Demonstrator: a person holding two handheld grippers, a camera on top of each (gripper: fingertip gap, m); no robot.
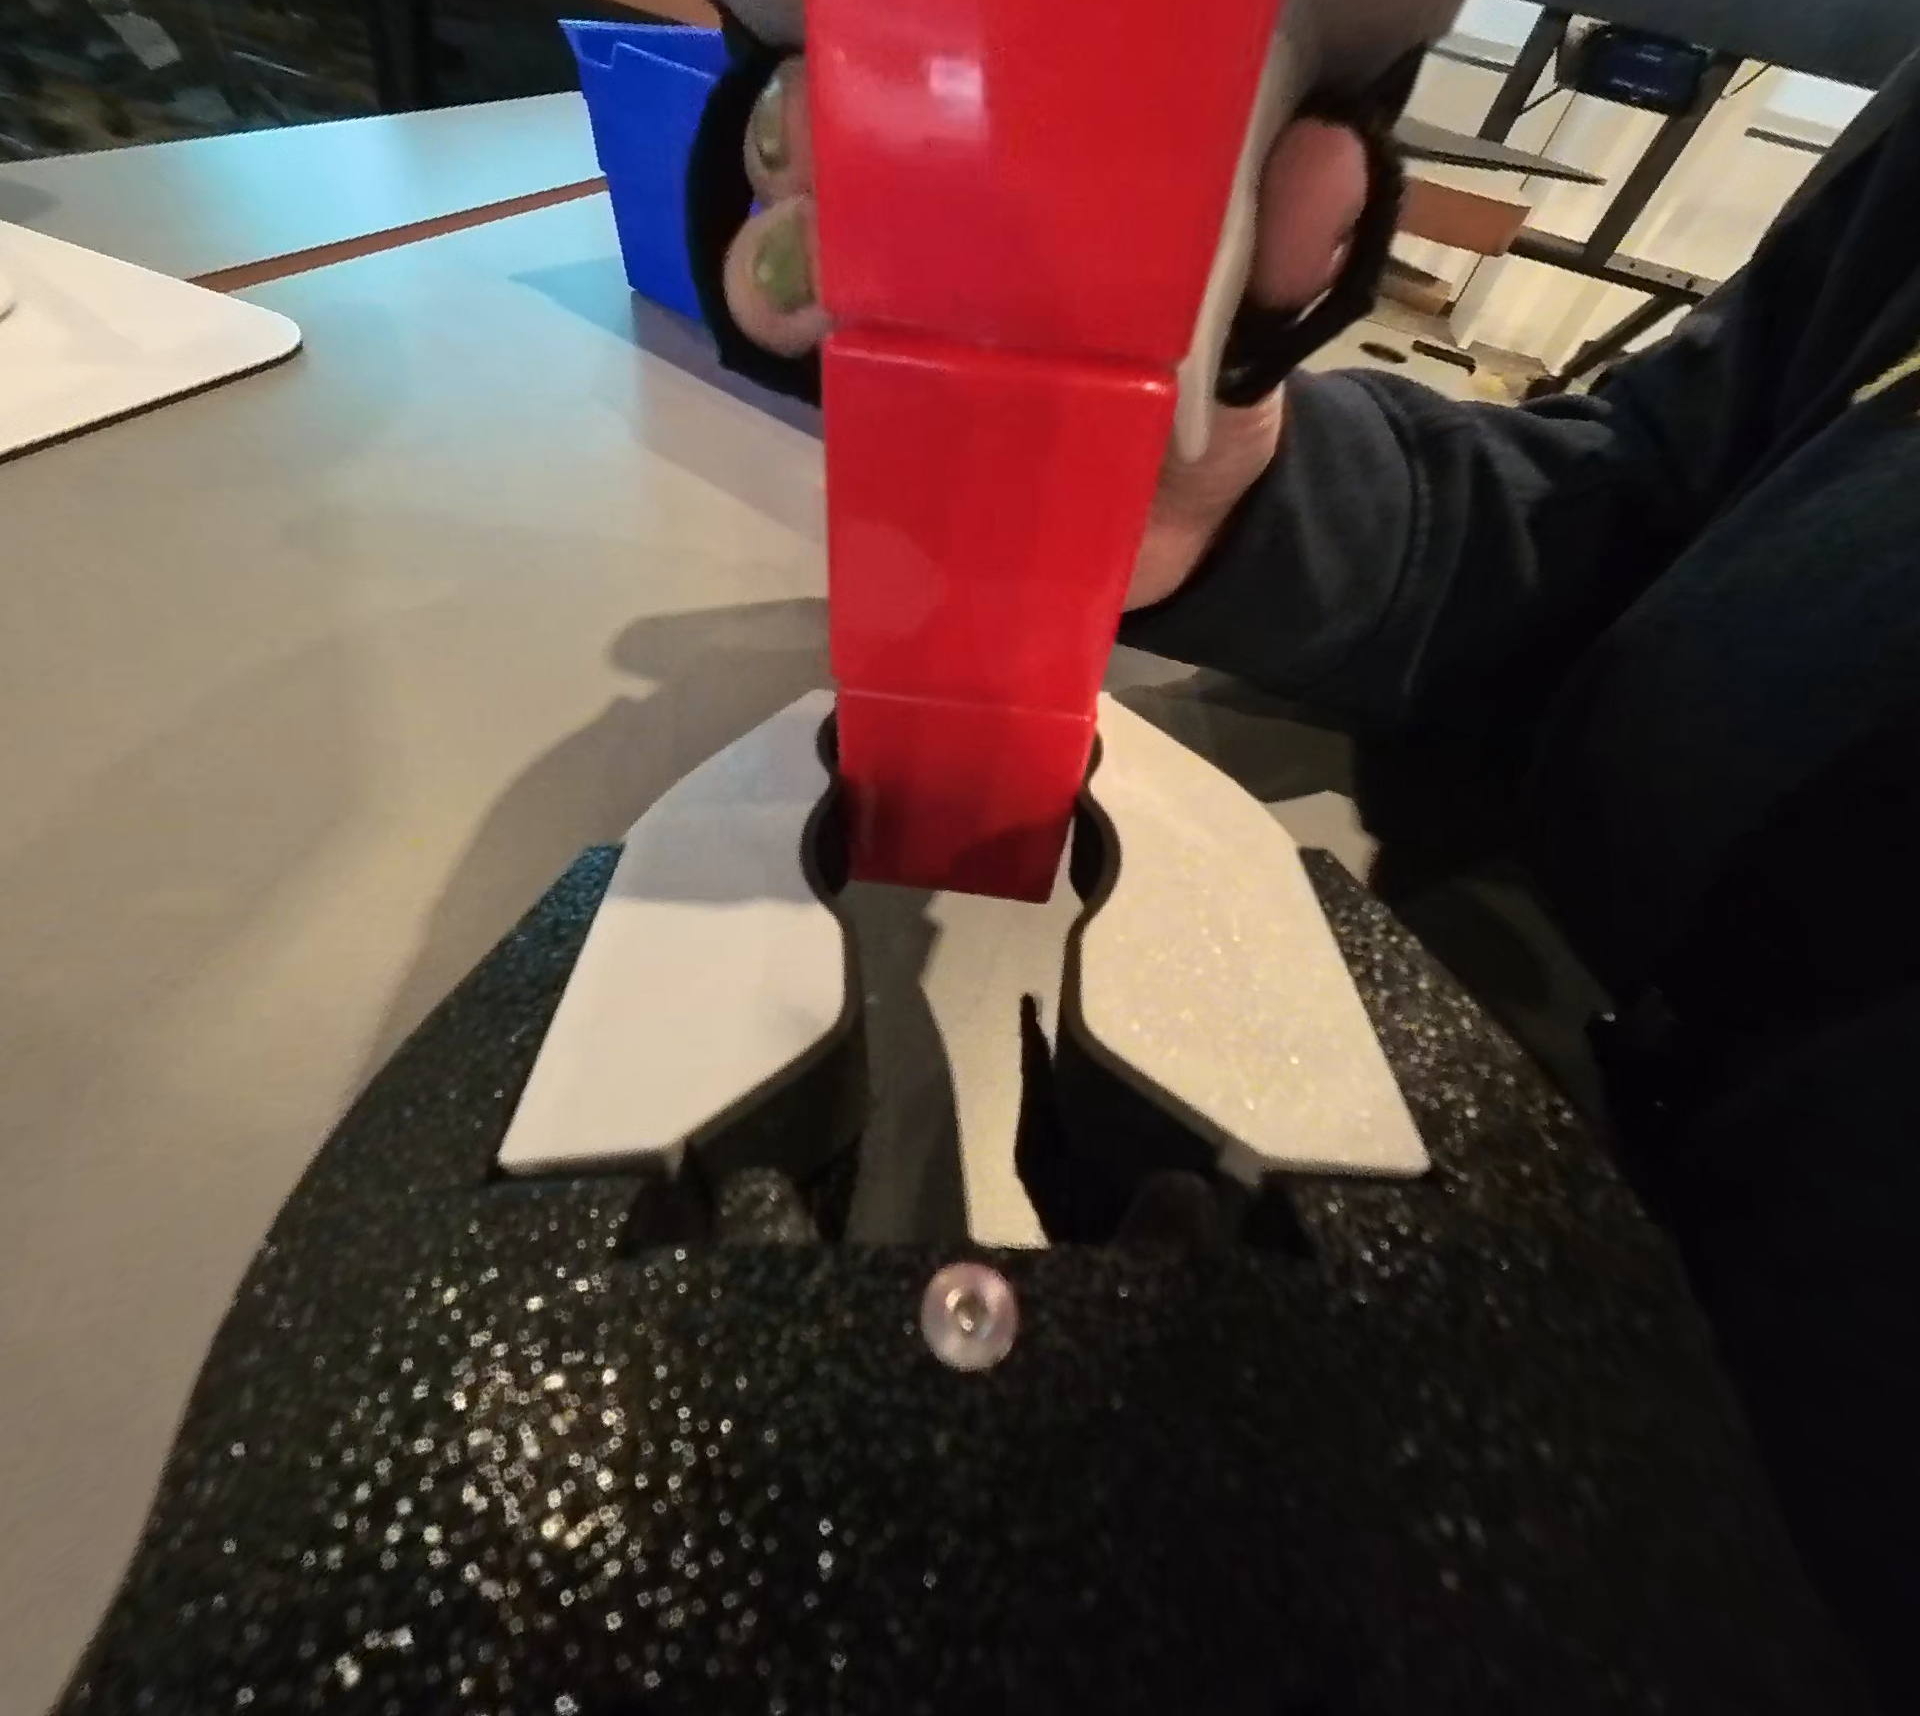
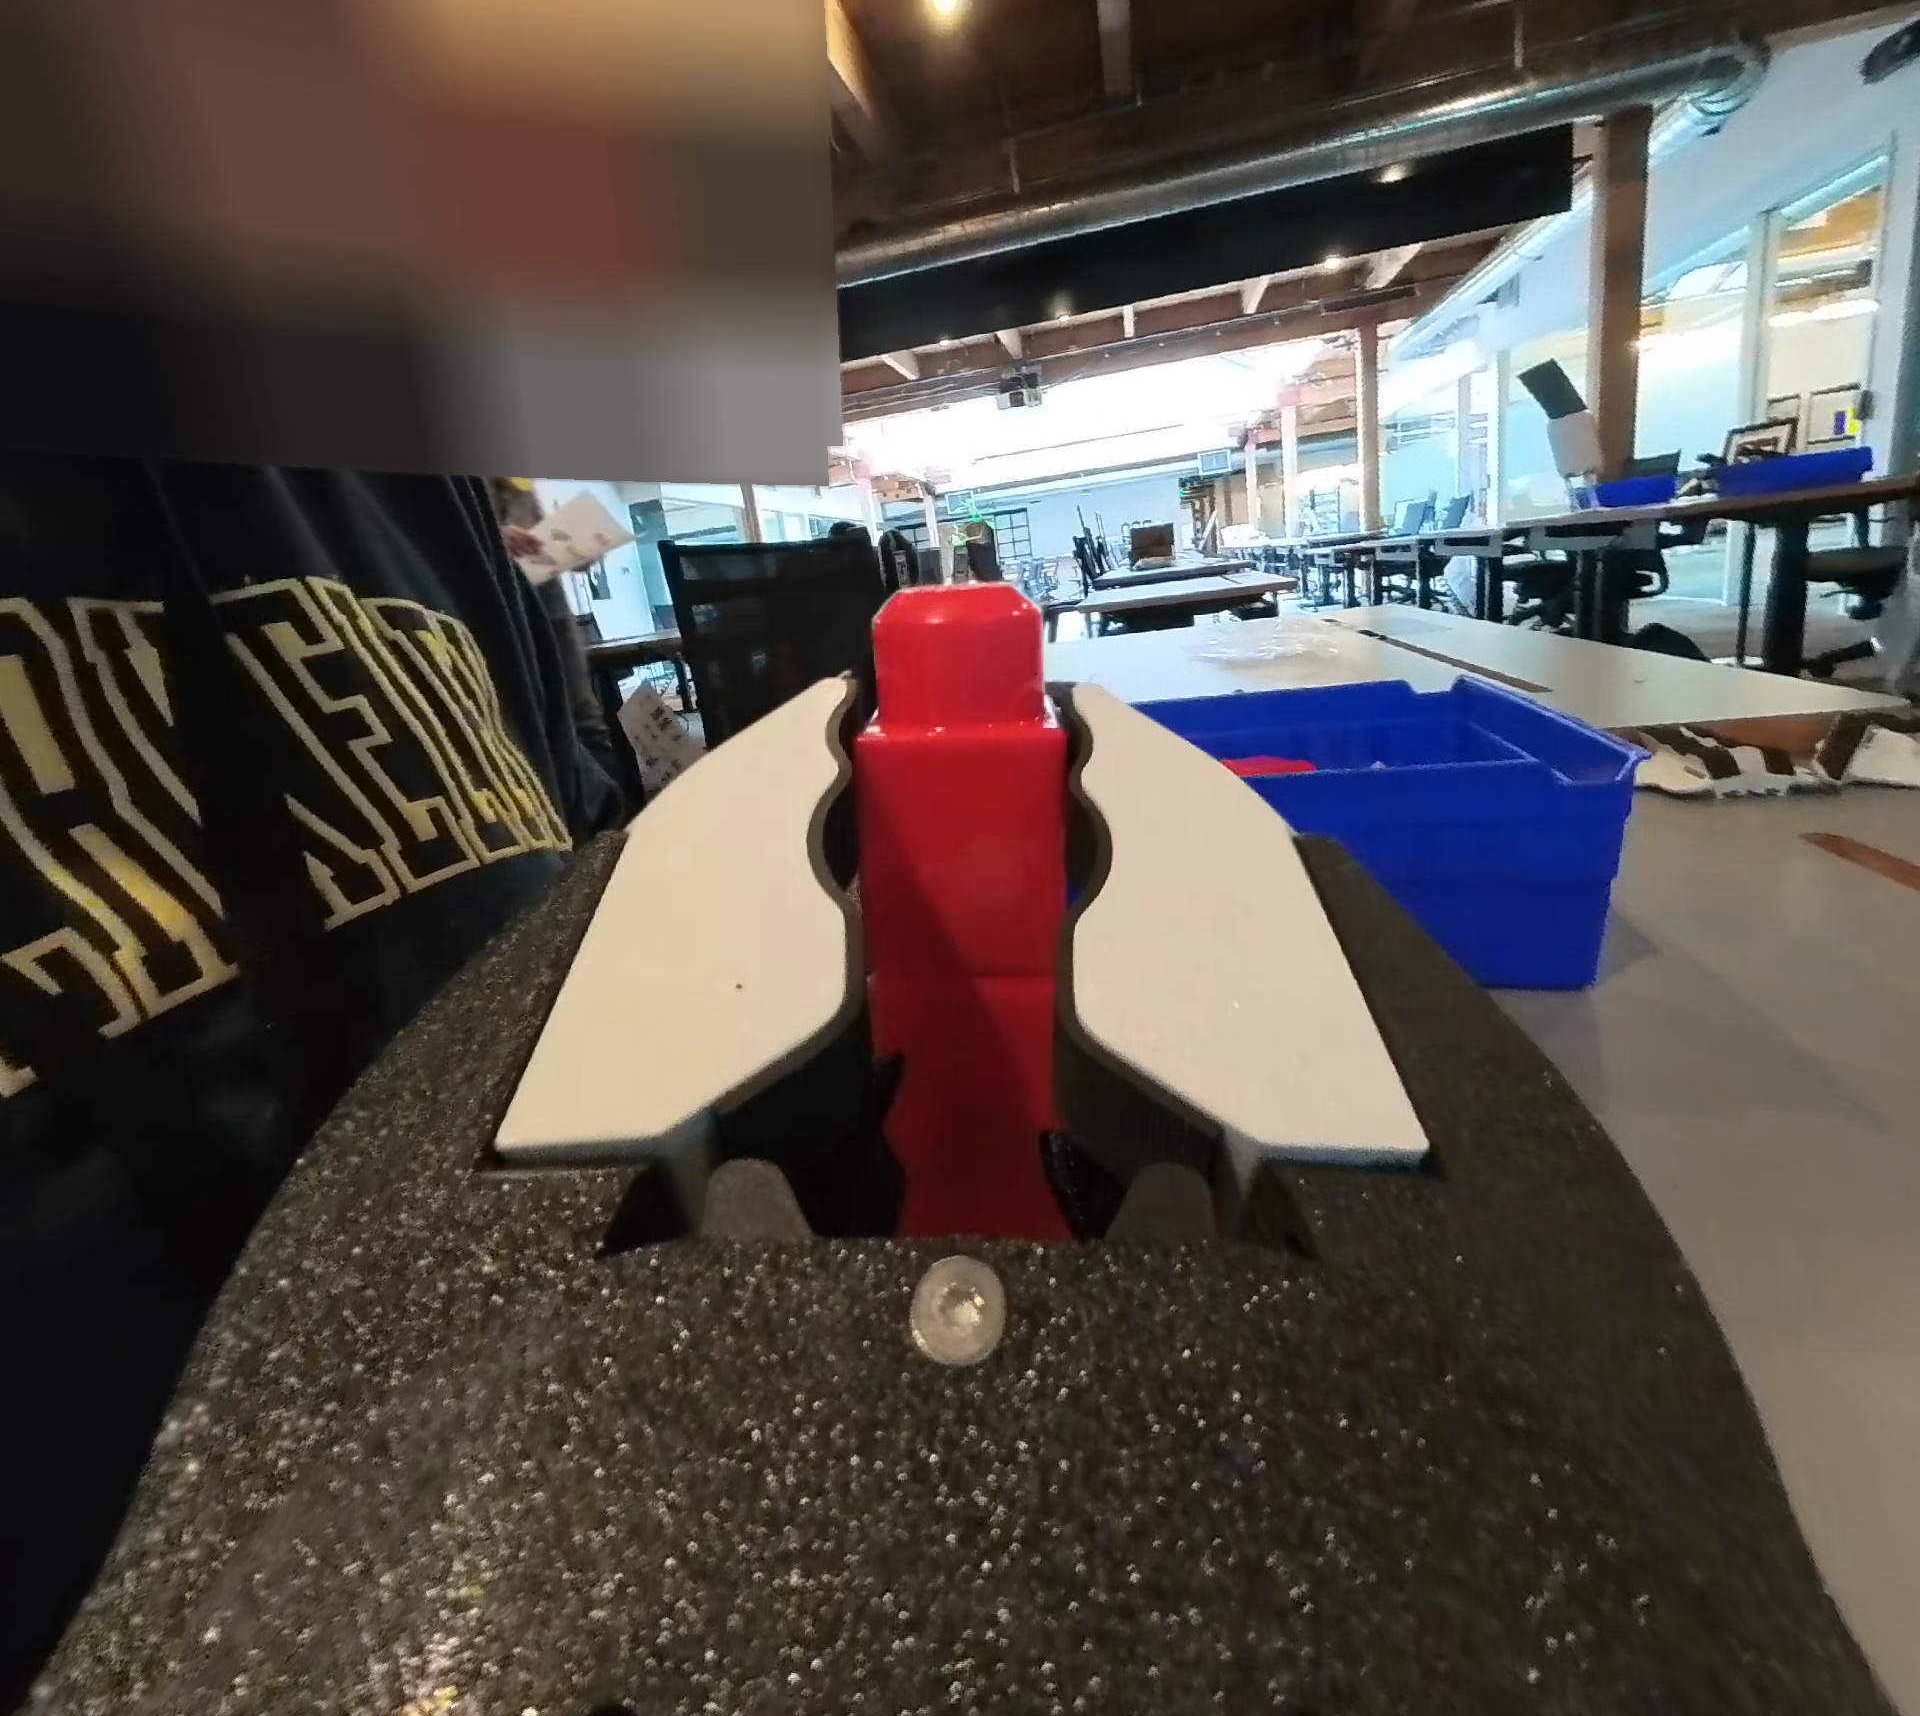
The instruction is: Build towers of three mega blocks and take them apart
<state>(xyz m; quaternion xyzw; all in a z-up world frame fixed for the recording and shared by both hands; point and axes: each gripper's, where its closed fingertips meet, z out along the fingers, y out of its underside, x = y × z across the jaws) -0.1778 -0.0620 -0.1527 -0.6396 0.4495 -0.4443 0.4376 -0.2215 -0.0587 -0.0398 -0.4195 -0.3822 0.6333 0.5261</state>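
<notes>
The left gripper (image 1: 961, 819), its two white curved fingers set in a black speckled body, was clamped on the nearest block of a tower of three glossy red plastic mega blocks (image 1: 997, 523) — the tower ran away from the camera and filled the top of the left wrist view. At its far end a person's hand (image 1: 1262, 284) in a dark sleeve, fingers through black loops, was wrapped around the handle of the other tool. In the right wrist view the right gripper (image 2: 961, 825) was likewise closed on the red tower (image 2: 961, 845), its white fingers (image 2: 707, 918) pressing both sides of the block whose single square stud stuck out beyond the tips; a second block of the tower sat deeper between the fingers toward the camera. The tower was held off the pale grey tabletop (image 1: 343, 586) between the two tools. A blue plastic bin (image 2: 1455, 825) stood on the table just right of the right gripper, with something red inside it — too hidden to make out. A white rounded board (image 1: 114, 336) lay at the left edge of the table, and a person's dark top with yellow-outlined lettering (image 2: 239, 762) filled the left of the right wrist view.
</notes>
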